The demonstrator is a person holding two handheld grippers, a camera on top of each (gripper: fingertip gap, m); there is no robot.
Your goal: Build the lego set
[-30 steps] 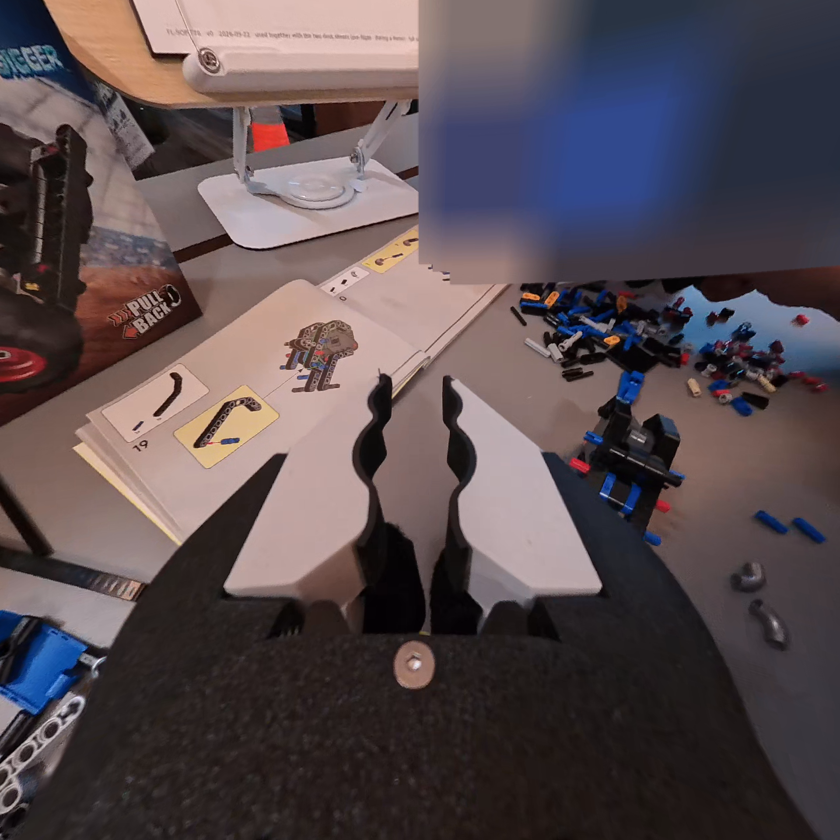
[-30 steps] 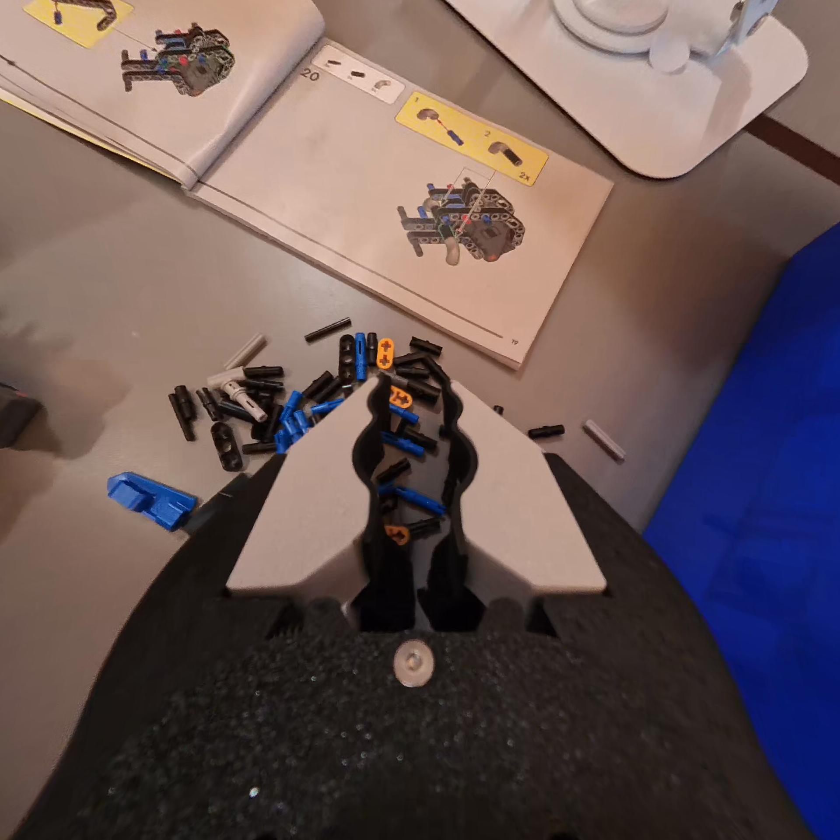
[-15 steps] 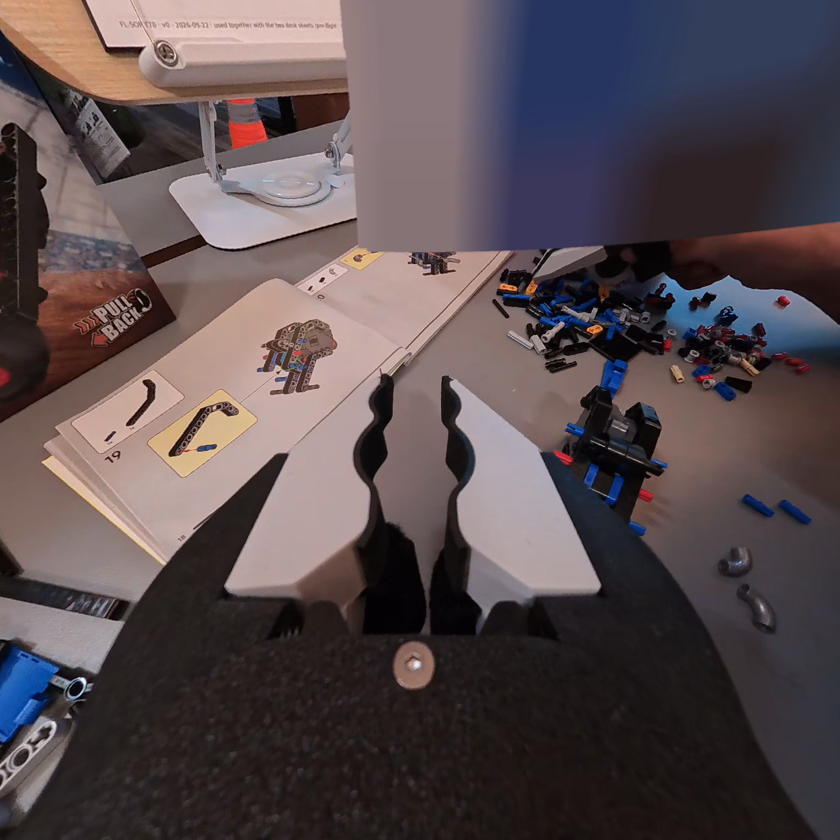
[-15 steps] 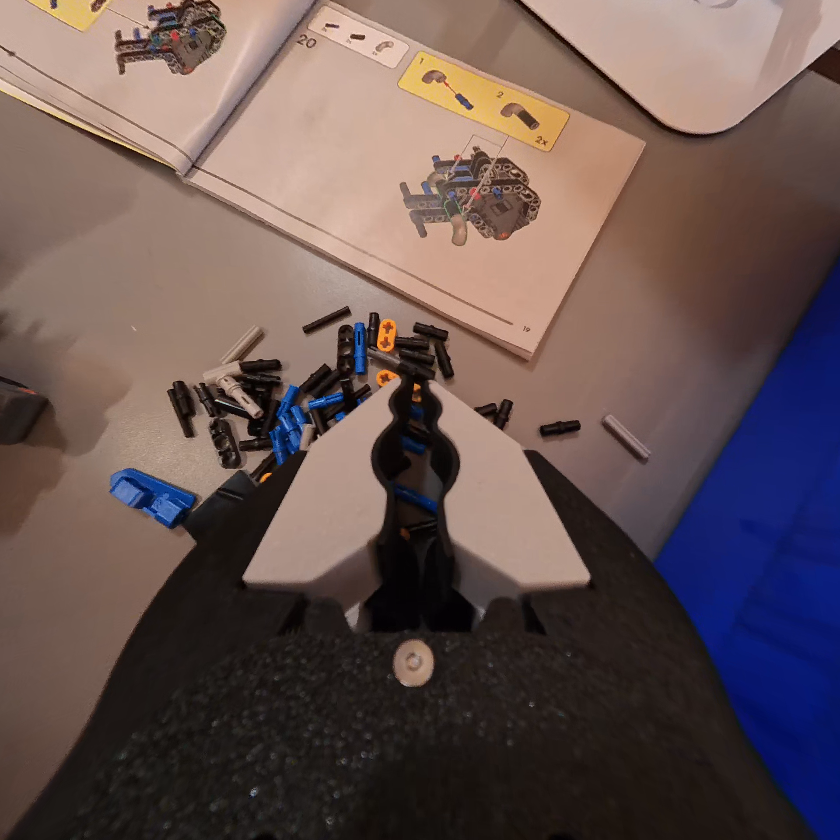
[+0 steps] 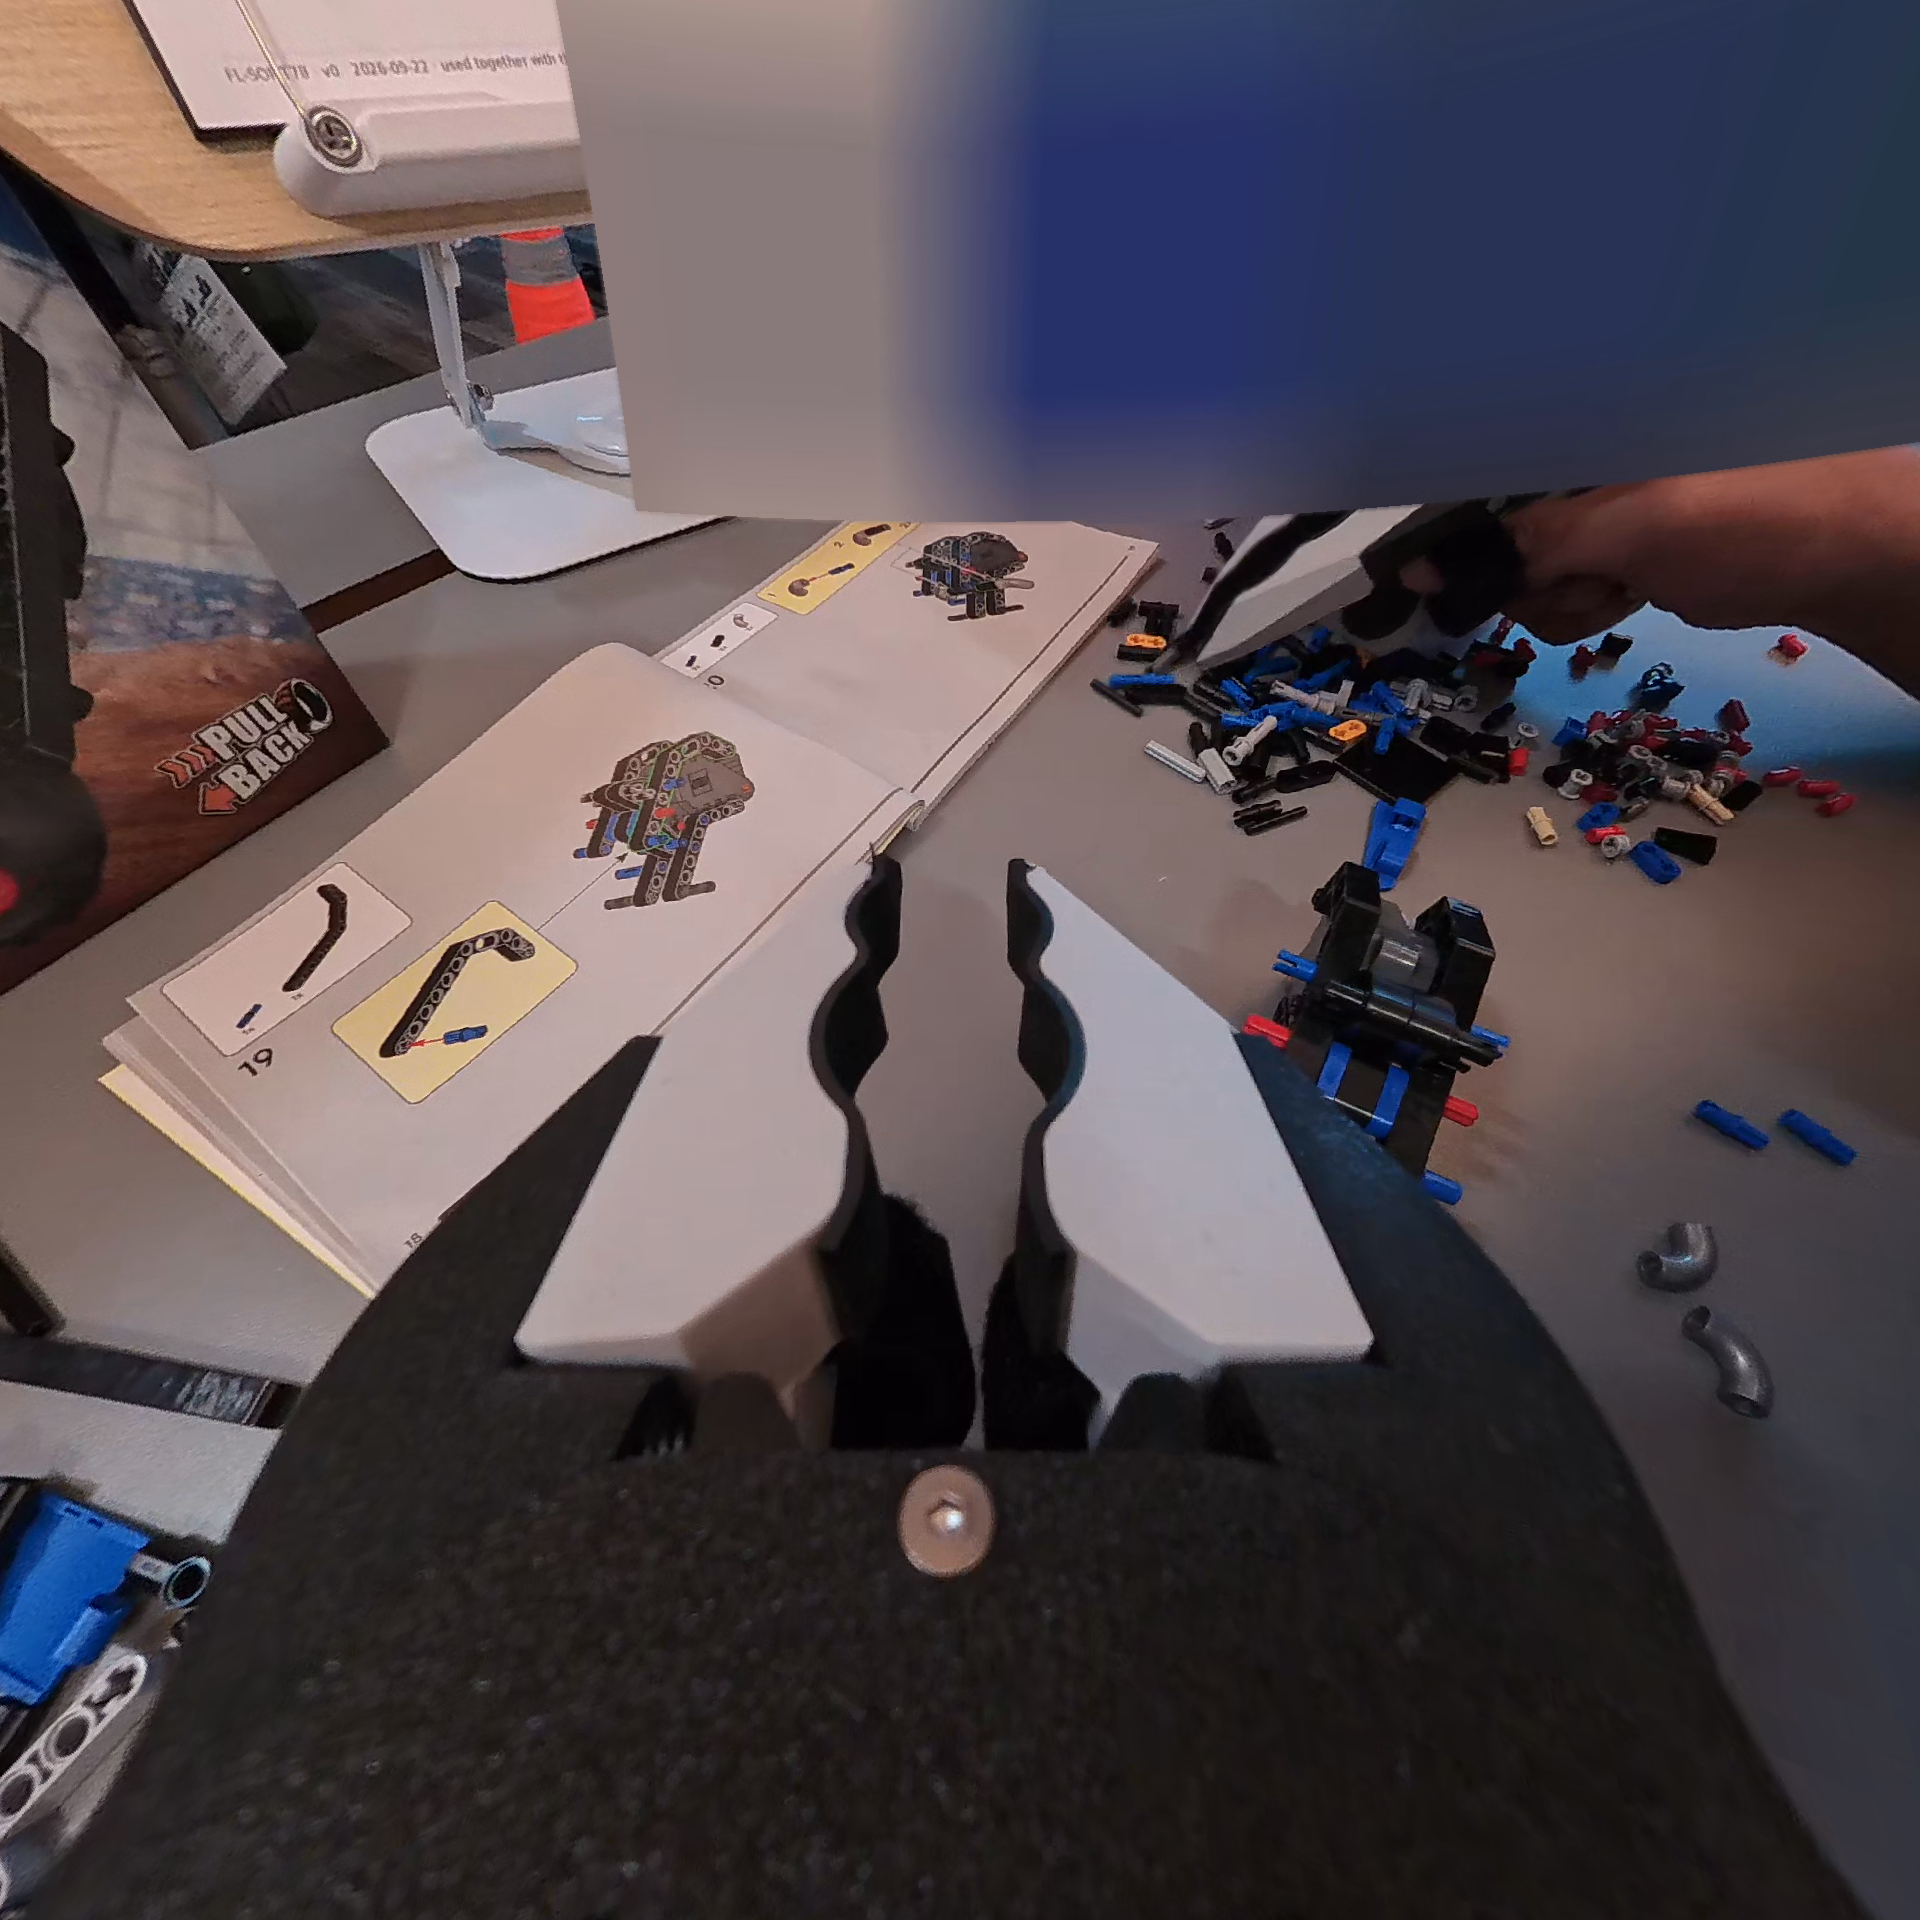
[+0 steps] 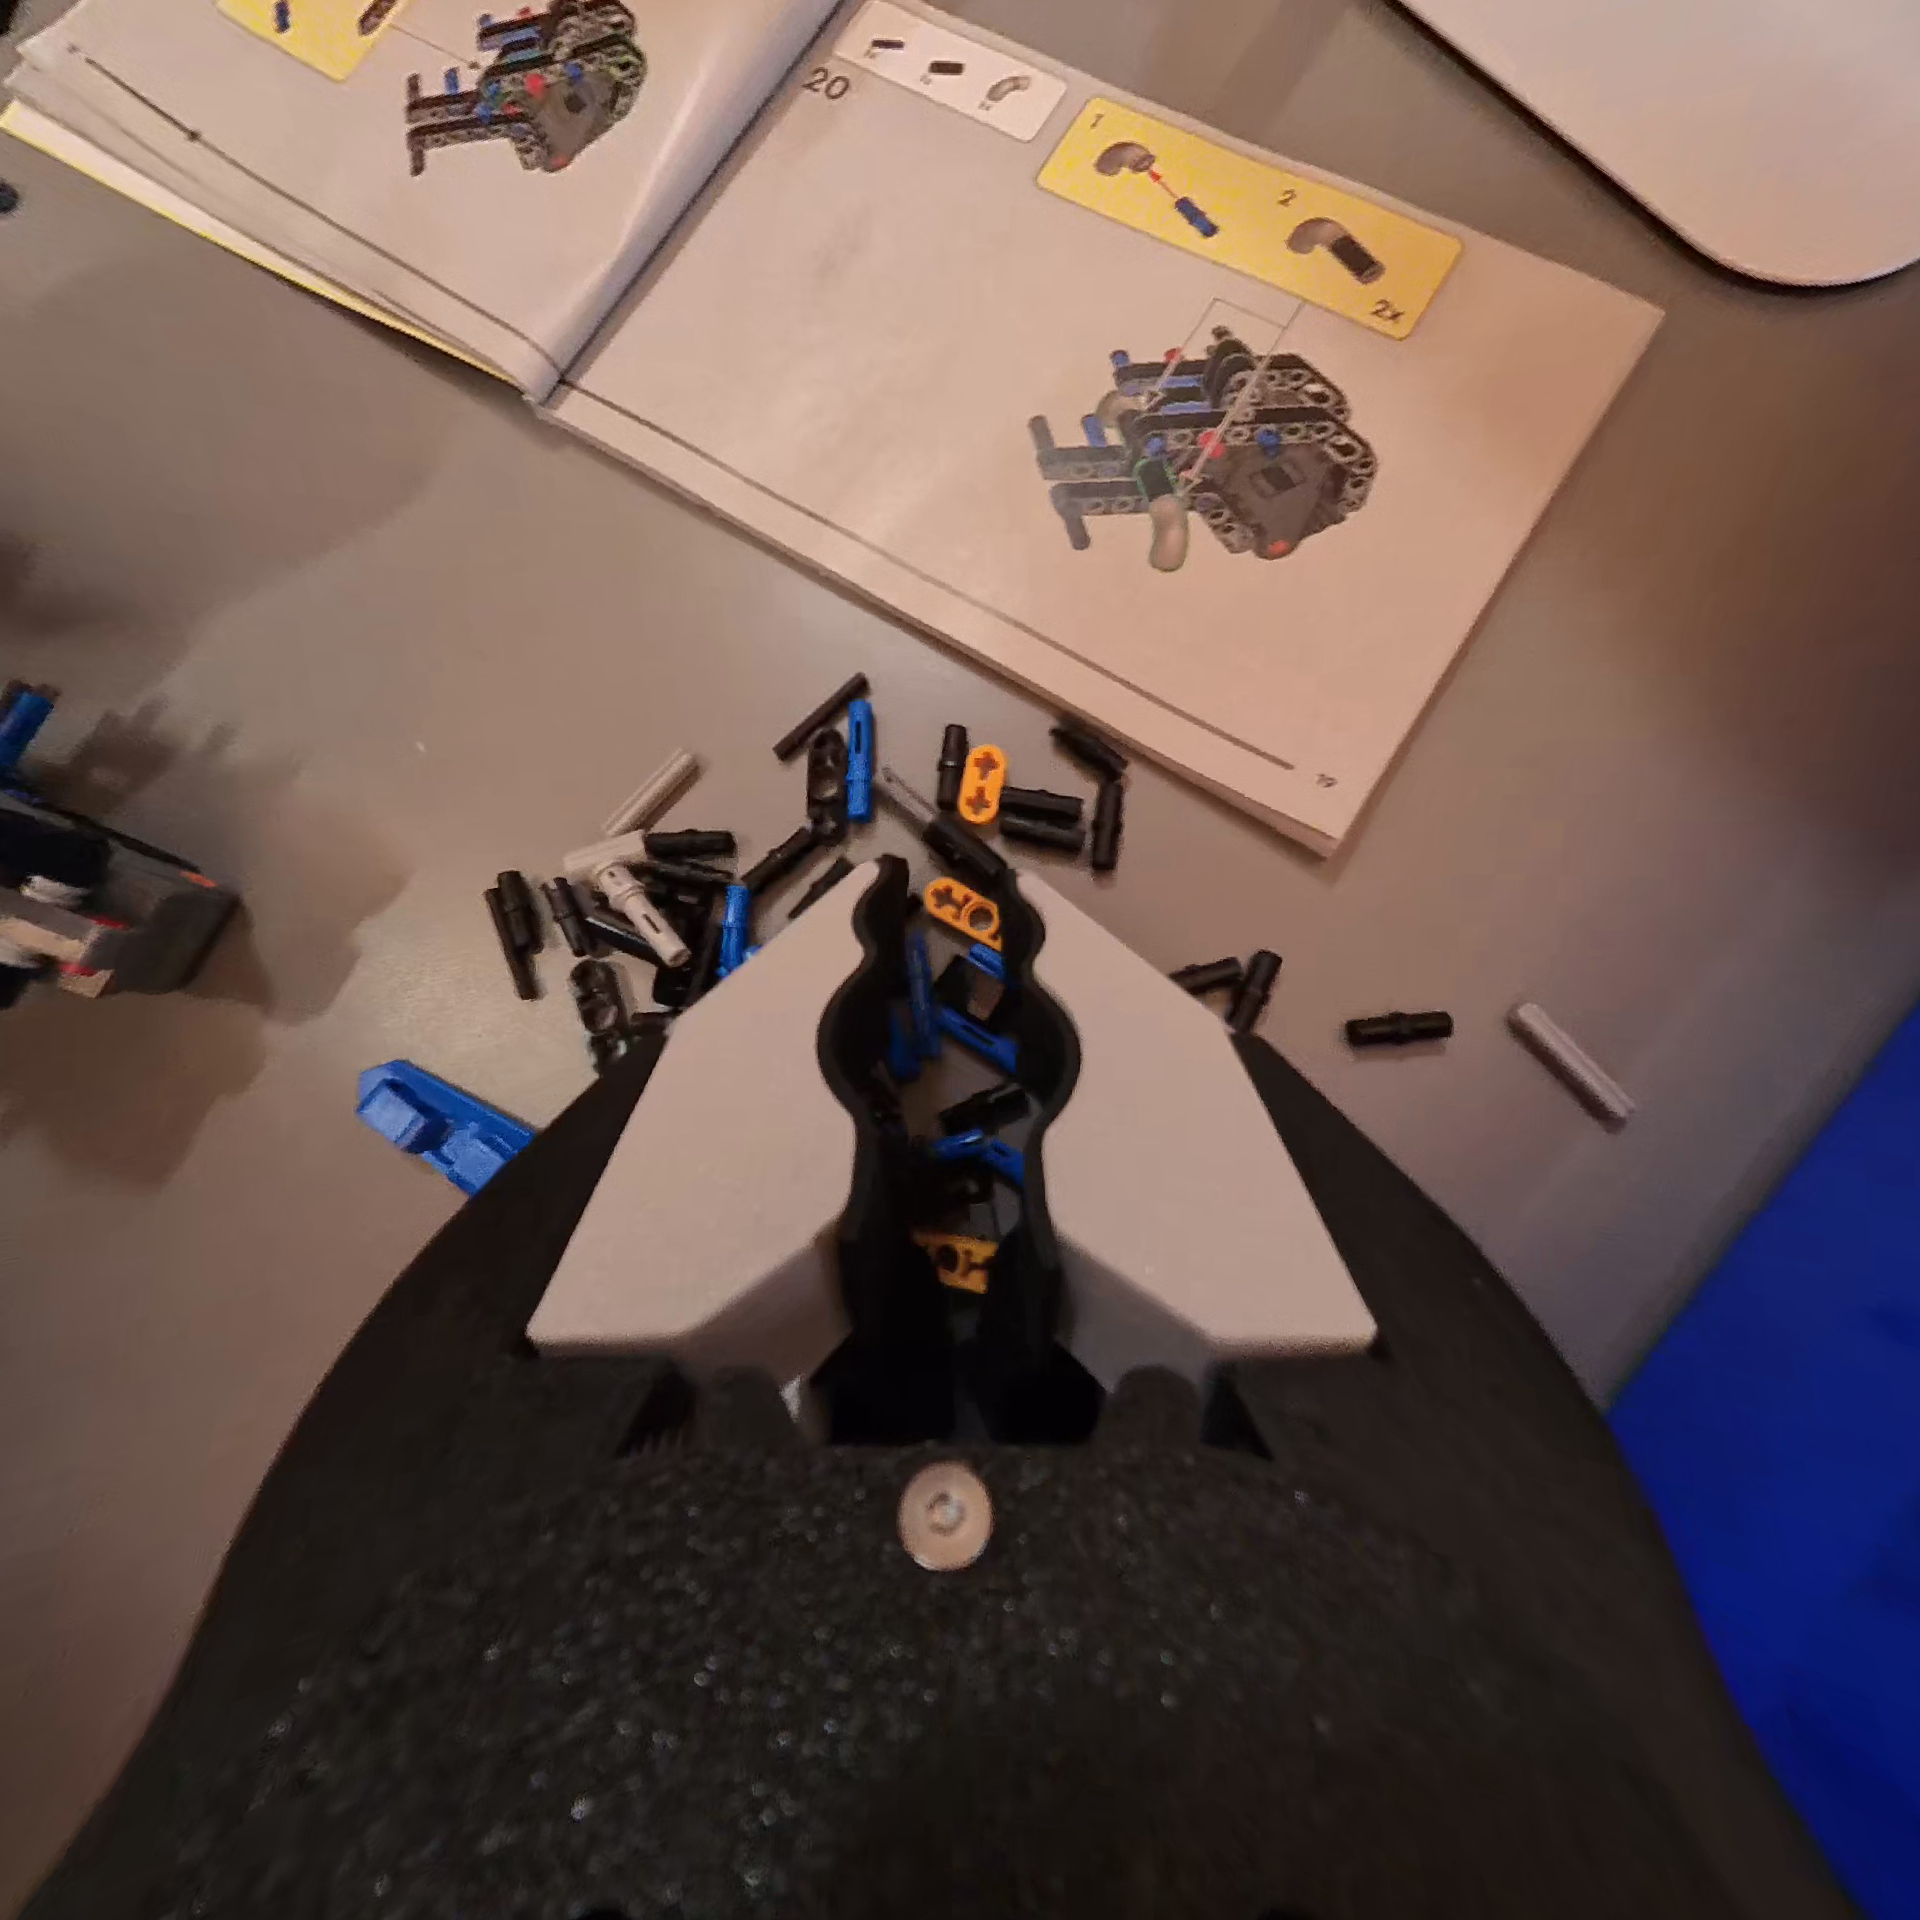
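Lego pieces (image 6: 831, 821) lay in a loose pile on the grey table (image 6: 364, 582), mostly black and blue pins, too many and too overlapped to count exactly. Three orange connectors showed among them, one (image 6: 981, 782) lying clear near the booklet's edge. One open instruction booklet (image 6: 1039, 343) lay beyond the pile. One partly built black-and-blue assembly (image 5: 1387, 1013) stood upright near the left gripper (image 5: 943, 883), with two blue pins (image 5: 1771, 1132) side by side to its right, their long axes running left to right, and two grey elbow pieces (image 5: 1704, 1314) nearer the camera. One grey axle (image 6: 1567, 1060) lay apart at the table's right edge, slanted down to the right.

That left gripper hovered over bare table with a clear gap between its fingers, holding nothing. The right gripper (image 6: 940, 883) was low over the pile, its tips nearly touching; whether they pinched a pin could not be told.
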